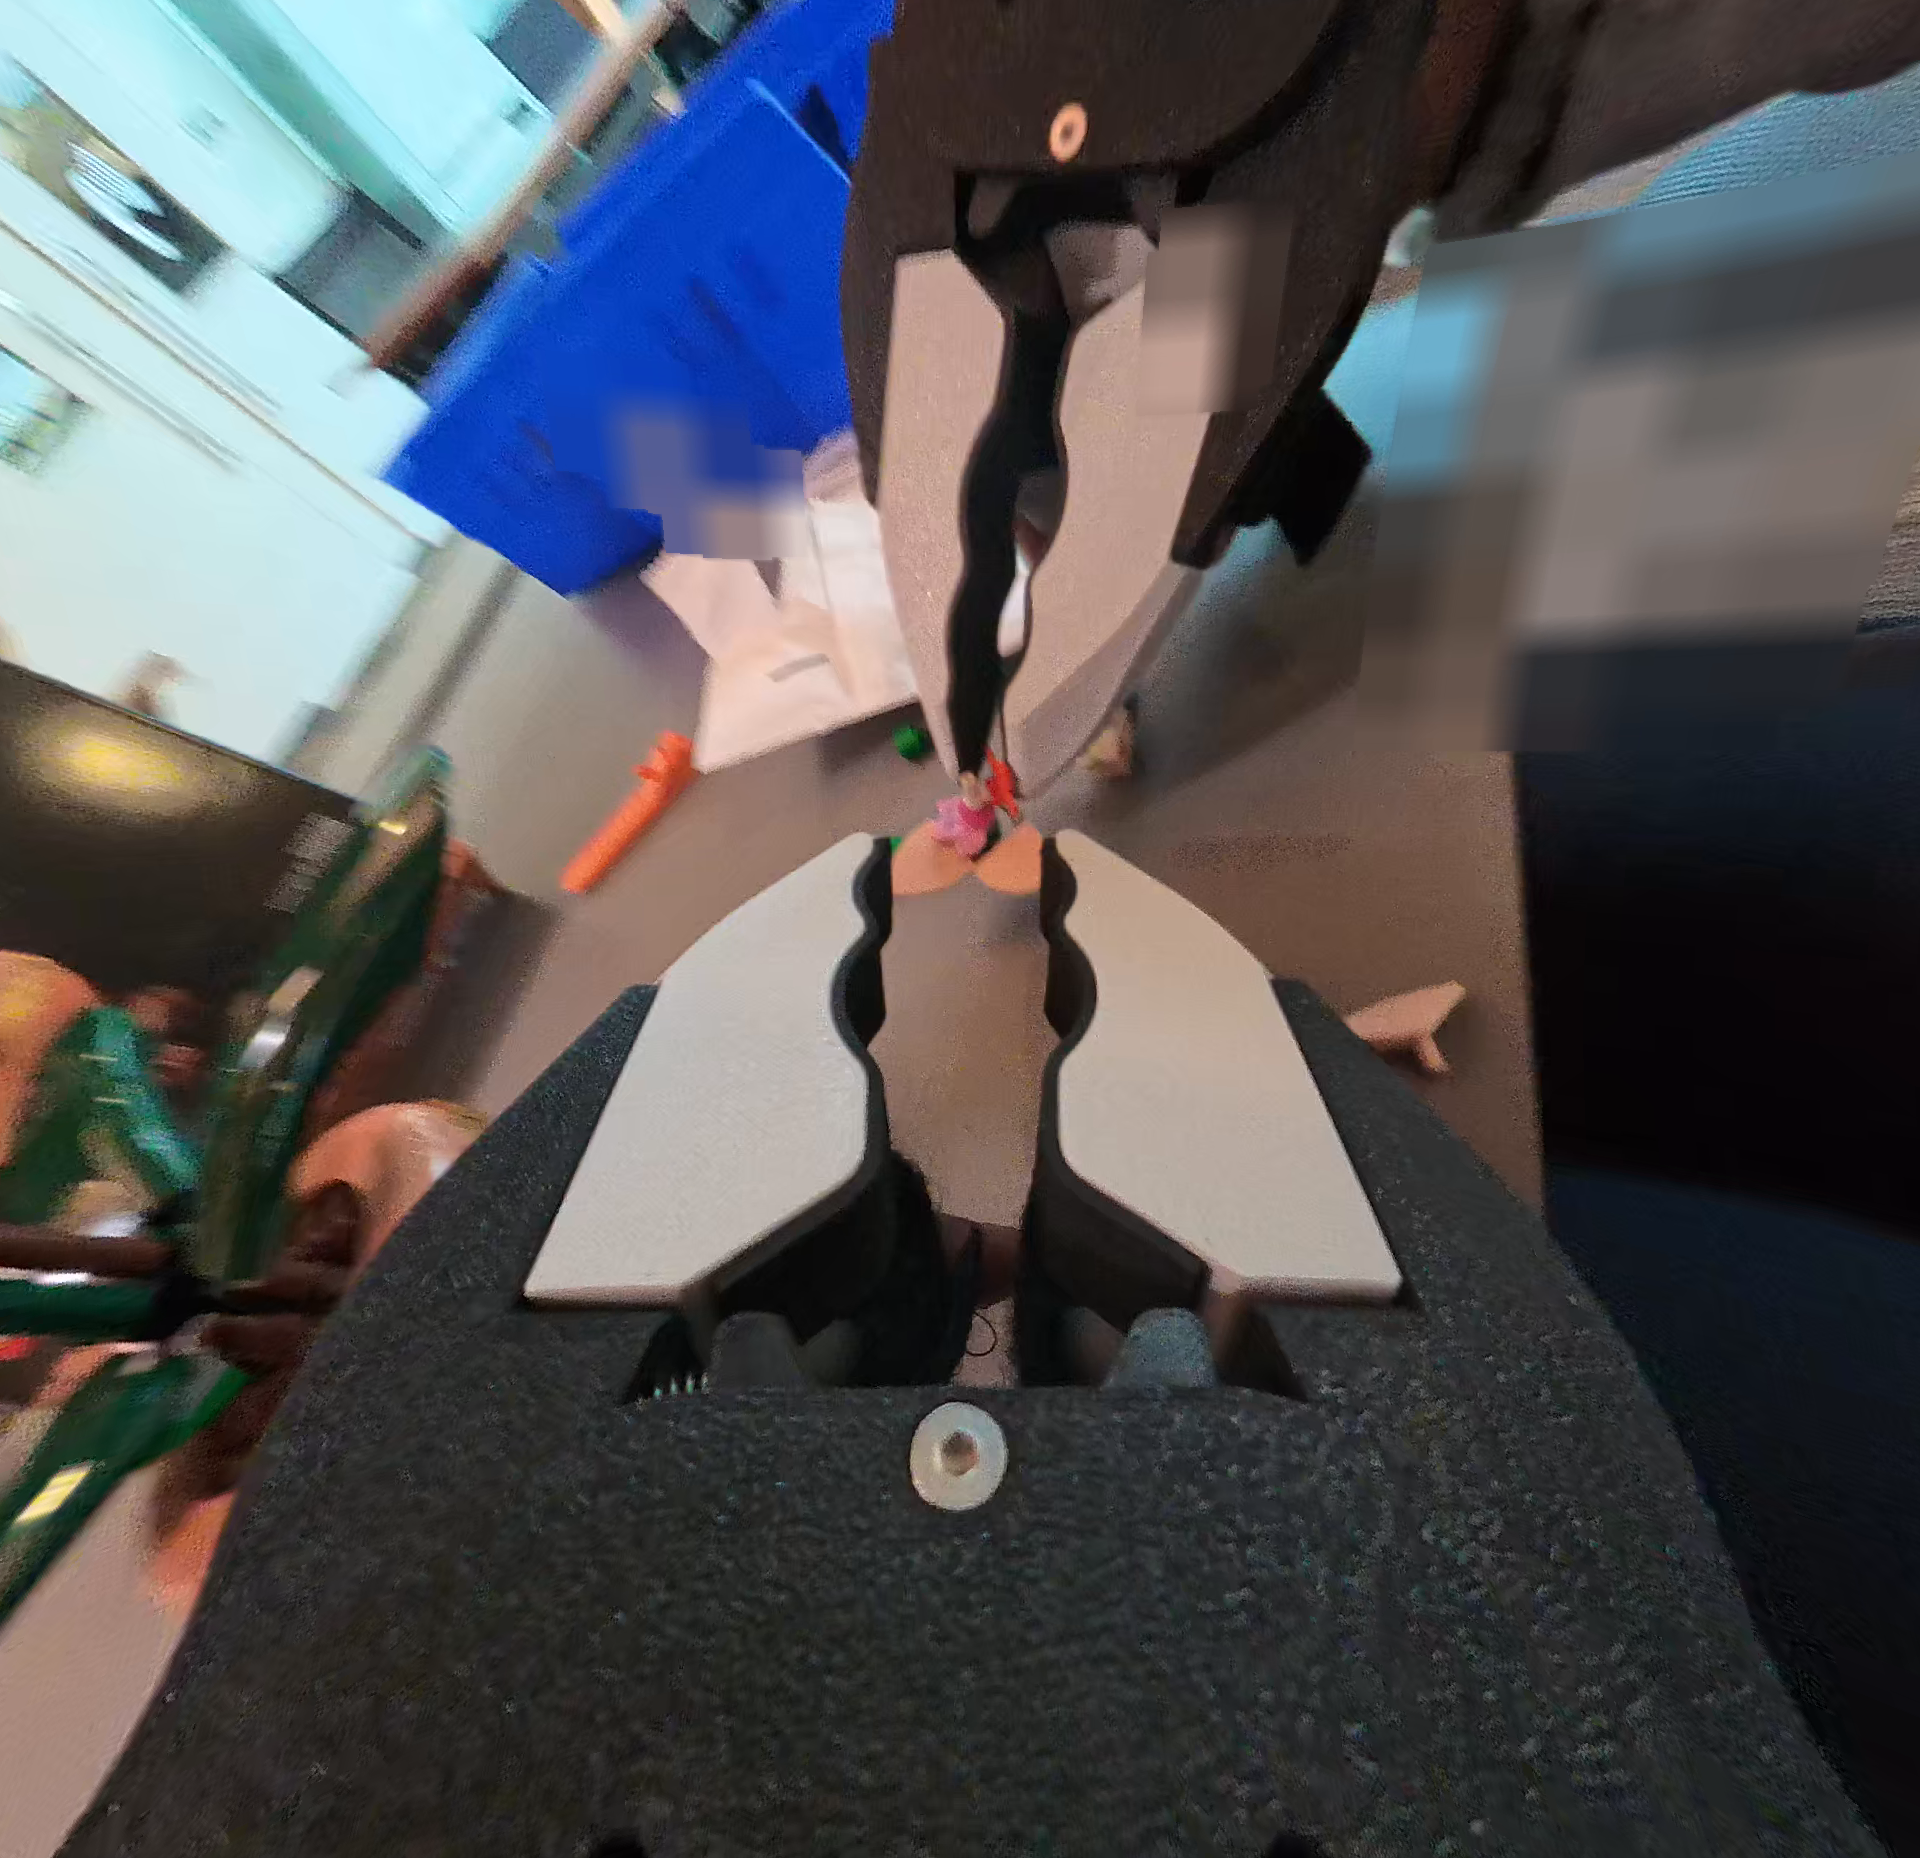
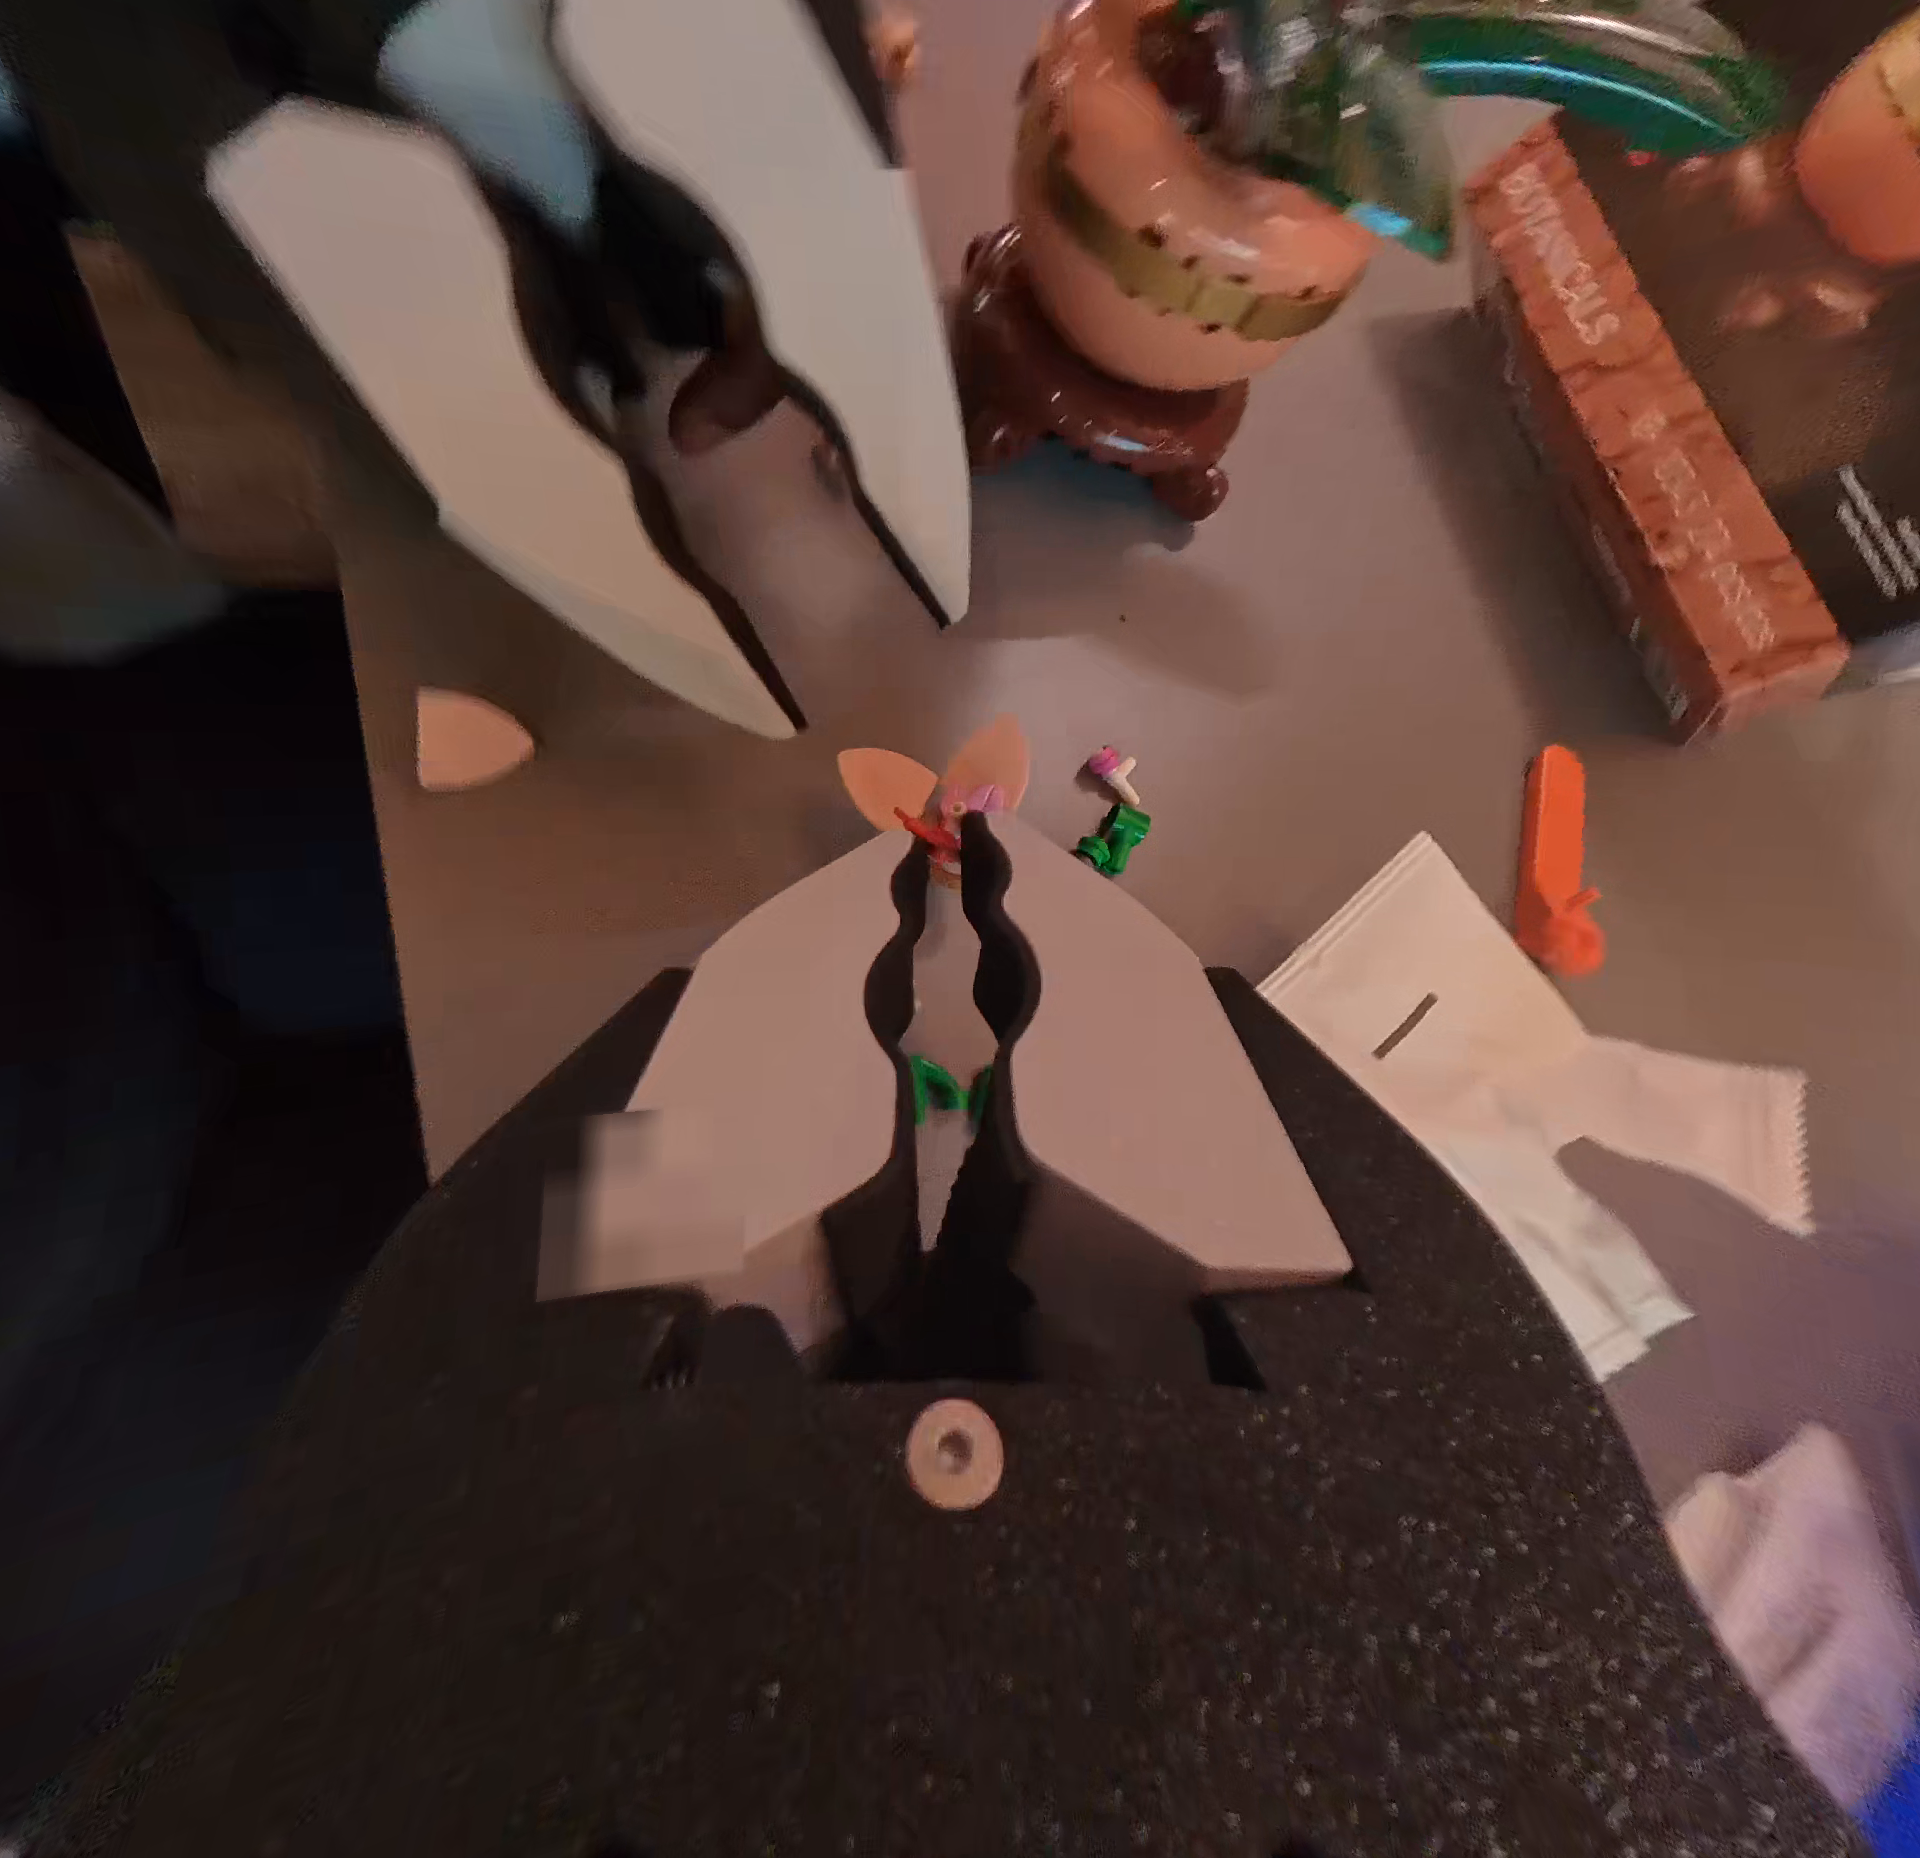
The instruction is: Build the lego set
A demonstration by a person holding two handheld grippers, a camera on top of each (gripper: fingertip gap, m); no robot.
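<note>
the right gripper (image 2: 943, 840) was clamped on a small flower piece (image 2: 961, 798) with two tan petals, pink and red at its centre, held just above the grey table (image 2: 1299, 665). the left gripper (image 1: 966, 852) stood with jaws apart, its tips just beside the petals. the step seemed to be adding a petal; the next move probably needed the left one to take the loose petal (image 2: 468, 740). the potted plant model (image 2: 1174, 250), box (image 2: 1652, 437), orange separator tool (image 2: 1553, 863), white bags (image 2: 1507, 1112) and small green piece (image 2: 1114, 840) lay near, none blocking.
</note>
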